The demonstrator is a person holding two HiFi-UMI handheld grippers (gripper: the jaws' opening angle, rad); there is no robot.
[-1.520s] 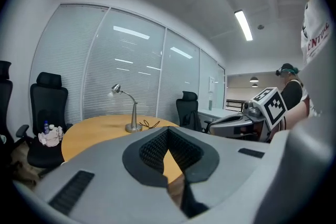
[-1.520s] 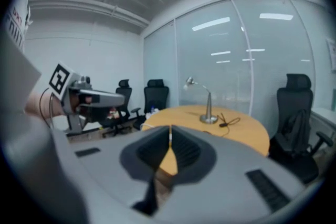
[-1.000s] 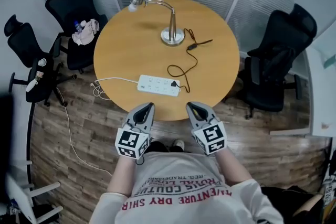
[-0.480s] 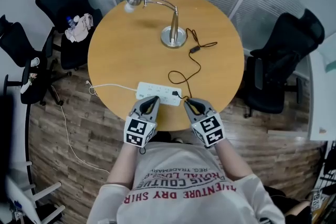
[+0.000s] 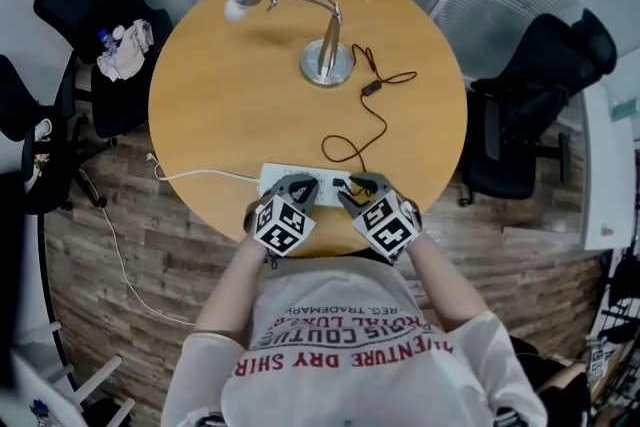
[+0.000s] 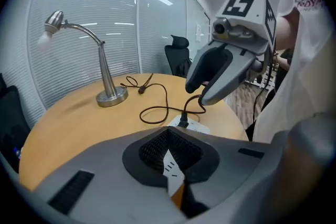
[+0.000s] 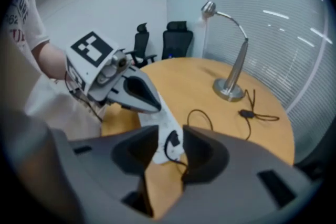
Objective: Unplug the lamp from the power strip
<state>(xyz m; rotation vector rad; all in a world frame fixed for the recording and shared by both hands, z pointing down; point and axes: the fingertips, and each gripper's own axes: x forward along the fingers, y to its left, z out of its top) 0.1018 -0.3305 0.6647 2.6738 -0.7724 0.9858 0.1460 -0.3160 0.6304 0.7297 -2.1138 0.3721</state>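
Found left gripper [image 5: 303,183] with jaws closed to a slit, tips down over strip [image 5: 272,180] at table's [image 5: 230,105] 6 o'clock edge. Found right gripper [image 5: 362,183] with jaws spread, straddling plug [image 7: 173,140], both hands angled inward. Noted lamp [image 5: 325,55] at 12 o'clock, plugged in.

Lamp [image 5: 325,55] stands far back on the table [image 5: 220,115] — power strip [image 5: 330,181] at near edge.
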